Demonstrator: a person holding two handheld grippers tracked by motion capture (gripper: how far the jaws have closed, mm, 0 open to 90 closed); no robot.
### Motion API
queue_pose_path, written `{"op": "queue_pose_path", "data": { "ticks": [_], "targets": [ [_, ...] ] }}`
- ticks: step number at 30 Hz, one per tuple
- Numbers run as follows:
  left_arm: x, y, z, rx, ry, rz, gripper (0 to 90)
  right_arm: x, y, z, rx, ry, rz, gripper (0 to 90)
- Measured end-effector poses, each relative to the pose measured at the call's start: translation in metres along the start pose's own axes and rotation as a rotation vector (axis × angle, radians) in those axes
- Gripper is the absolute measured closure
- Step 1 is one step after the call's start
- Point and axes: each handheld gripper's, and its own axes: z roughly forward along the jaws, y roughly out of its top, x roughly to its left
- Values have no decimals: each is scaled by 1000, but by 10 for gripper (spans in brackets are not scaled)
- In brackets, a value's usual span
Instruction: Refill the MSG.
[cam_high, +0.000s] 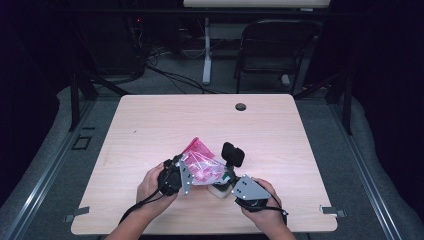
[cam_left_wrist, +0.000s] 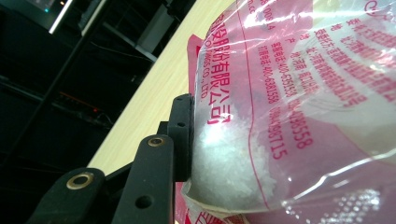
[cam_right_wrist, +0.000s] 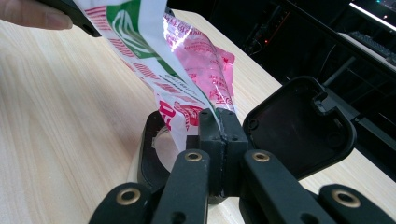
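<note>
Thin plastic bag (cam_high: 202, 165) of white grains: limp, slick, heavy low down. Left gripper (cam_high: 181, 172) jaws clamp its filled body; right gripper (cam_right_wrist: 219, 126) jaws pinch the film edge shut.

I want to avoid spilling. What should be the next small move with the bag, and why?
Probably tilt the bag slightly toward the open container: the left gripper presses its grain-filled body, and the right gripper pinches its edge right above the opening, lid up.

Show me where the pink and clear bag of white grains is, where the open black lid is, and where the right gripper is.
bag (cam_left_wrist: 280, 116), left gripper view, printed clear side above the grains
black lid (cam_right_wrist: 299, 126), right gripper view, its hollow inside face
right gripper (cam_right_wrist: 219, 123), right gripper view, tips pinched on the bag's edge
</note>
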Motion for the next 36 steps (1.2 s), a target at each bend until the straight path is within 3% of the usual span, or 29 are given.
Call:
{"op": "queue_pose_path", "data": {
  "ticks": [5, 12, 24, 28, 36],
  "targets": [
    [3, -2, 0, 13, -29, -42, 711, 1, 0, 0, -4, 2, 0, 896],
    [4, -5, 2, 35, -60, -69, 711, 1, 0, 0, -15, 2, 3, 872],
    [5, -12, 4, 30, -120, -153, 712, 2, -1, 1, -22, 0, 7, 800],
    [8, -16, 6, 24, -160, -225, 713, 2, -1, 1, -28, -2, 14, 776],
    [14, -22, 7, 27, -209, -290, 714, 0, -1, 0, -37, -3, 36, 733]
  ]
}}
